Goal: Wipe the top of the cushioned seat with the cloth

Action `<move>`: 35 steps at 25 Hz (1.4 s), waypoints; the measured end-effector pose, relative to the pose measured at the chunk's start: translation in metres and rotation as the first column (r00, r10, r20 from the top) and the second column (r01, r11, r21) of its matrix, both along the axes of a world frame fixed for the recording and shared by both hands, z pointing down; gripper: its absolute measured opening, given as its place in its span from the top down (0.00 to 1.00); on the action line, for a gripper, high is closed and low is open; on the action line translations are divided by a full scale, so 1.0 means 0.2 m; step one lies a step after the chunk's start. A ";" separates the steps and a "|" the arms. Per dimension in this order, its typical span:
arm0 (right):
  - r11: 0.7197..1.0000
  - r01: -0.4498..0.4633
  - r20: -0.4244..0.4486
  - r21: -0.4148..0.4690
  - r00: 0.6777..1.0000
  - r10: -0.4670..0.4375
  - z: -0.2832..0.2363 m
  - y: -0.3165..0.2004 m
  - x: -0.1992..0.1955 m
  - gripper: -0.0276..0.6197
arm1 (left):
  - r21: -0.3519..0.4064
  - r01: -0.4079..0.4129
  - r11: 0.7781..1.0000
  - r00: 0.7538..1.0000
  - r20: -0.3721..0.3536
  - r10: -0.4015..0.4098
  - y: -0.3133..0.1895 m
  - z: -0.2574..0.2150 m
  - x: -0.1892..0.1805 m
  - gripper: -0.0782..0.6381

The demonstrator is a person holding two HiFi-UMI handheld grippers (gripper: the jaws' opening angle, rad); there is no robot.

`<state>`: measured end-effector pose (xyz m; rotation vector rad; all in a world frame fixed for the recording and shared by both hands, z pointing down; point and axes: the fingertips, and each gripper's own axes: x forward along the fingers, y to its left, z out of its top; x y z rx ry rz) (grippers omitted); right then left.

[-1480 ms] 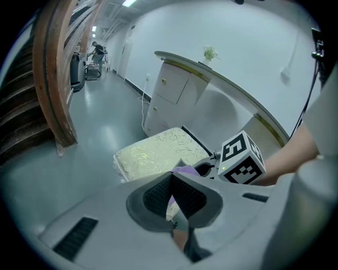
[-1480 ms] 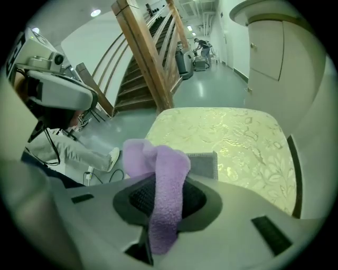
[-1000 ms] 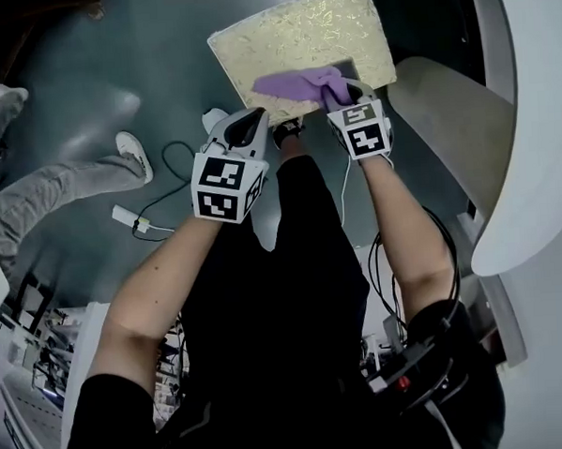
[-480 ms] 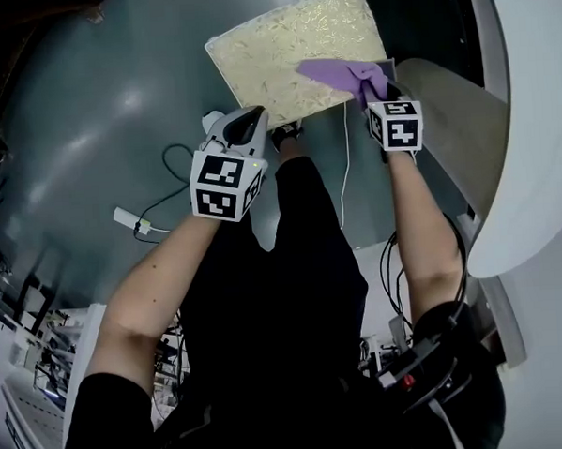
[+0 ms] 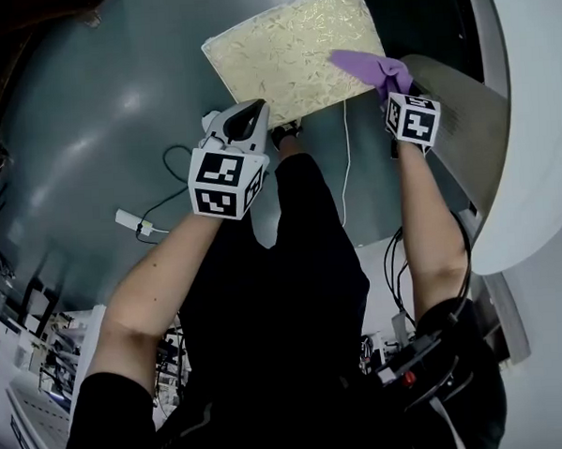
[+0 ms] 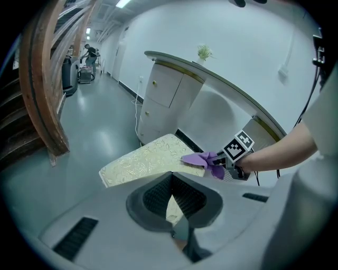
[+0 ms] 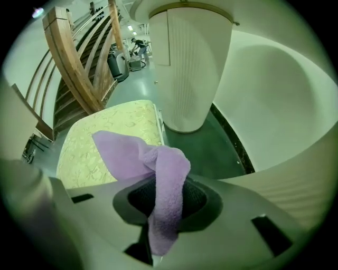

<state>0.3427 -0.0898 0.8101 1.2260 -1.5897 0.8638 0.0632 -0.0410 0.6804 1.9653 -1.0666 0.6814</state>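
The cushioned seat (image 5: pixel 291 54) is standing on the grey-green floor (image 5: pixel 116 115) ahead of the person, its pale patterned top facing up. The purple cloth (image 5: pixel 367 71) is lying across that top at its right-hand edge, so I judge the wipe to be under way, not finished. Most of the top is lying bare to the cloth's left. No streak or mark is showing which parts are done, so how much is left is a guess.

The right hand-held gripper (image 5: pixel 391 86) is clamping the cloth. The left hand-held gripper (image 5: pixel 247 117) is hovering off the seat's near edge and taking no part.

The head view is giving the whole top at once, which neither other view does. The right gripper view is showing the grip itself: the cloth (image 7: pixel 158 169) is bunching into a fold between the jaws, a tail is hanging below and a flap is spreading onto the seat (image 7: pixel 95 142). A wooden staircase (image 7: pixel 79 68) is rising behind. The left gripper view is showing that gripper's (image 6: pixel 171 203) jaws meeting at their tips with nothing held. It is also catching the cloth's (image 6: pixel 203 158) flap from the side, resting on the seat's far corner before a white cabinet (image 6: pixel 163 100).
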 end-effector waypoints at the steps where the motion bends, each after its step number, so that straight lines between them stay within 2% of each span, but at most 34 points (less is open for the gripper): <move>1: 1.000 -0.015 -0.006 0.008 1.000 0.015 -0.02 0.00 0.00 0.82 | 0.004 -0.005 1.000 1.000 0.000 0.005 -0.01 -0.01 0.00 0.89; 4: 0.998 -0.052 -0.006 0.032 0.999 0.052 -0.13 0.02 -0.02 0.82 | 0.017 -0.008 1.000 1.000 0.001 0.008 -0.01 -0.07 -0.03 0.89; 9: 0.996 -0.044 0.054 0.077 0.998 0.040 -0.39 0.07 -0.20 0.82 | 0.011 0.054 0.999 0.998 -0.025 -0.053 0.01 -0.20 -0.12 0.89; 12: 0.991 -0.069 0.085 0.114 0.995 0.060 -0.54 0.09 -0.30 0.81 | 0.020 0.044 0.999 0.999 -0.024 -0.044 0.05 -0.28 -0.18 0.89; 17: 0.979 -0.116 0.116 0.165 0.989 0.097 -0.75 0.11 -0.39 0.81 | 0.103 0.002 0.995 1.000 -0.007 -0.001 0.02 -0.46 -0.28 0.89; 20: 0.975 -0.116 0.138 0.188 0.986 0.091 -0.89 0.11 -0.45 0.81 | 0.174 0.024 0.984 1.000 0.014 -0.027 -0.04 -0.59 -0.36 0.89; 22: 0.973 -0.096 0.143 0.212 0.987 0.066 -1.00 0.12 -0.51 0.81 | 0.203 0.039 0.978 0.999 -0.011 -0.038 -0.06 -0.68 -0.38 0.89; 28: 0.945 -0.058 0.157 0.322 0.988 0.007 -1.37 0.06 -0.68 0.81 | 0.284 -0.003 0.959 0.999 -0.050 0.017 -0.07 -0.96 -0.43 0.89; 32: 0.923 -0.063 0.171 0.379 0.985 -0.003 -1.65 0.09 -0.74 0.81 | 0.320 -0.023 0.947 0.994 -0.098 0.057 -0.04 -1.19 -0.46 0.89; 35: 0.905 -0.067 0.196 0.420 0.980 -0.018 -1.87 0.10 -0.79 0.81 | 0.344 -0.064 0.937 0.978 -0.163 0.126 -0.02 -1.39 -0.48 0.89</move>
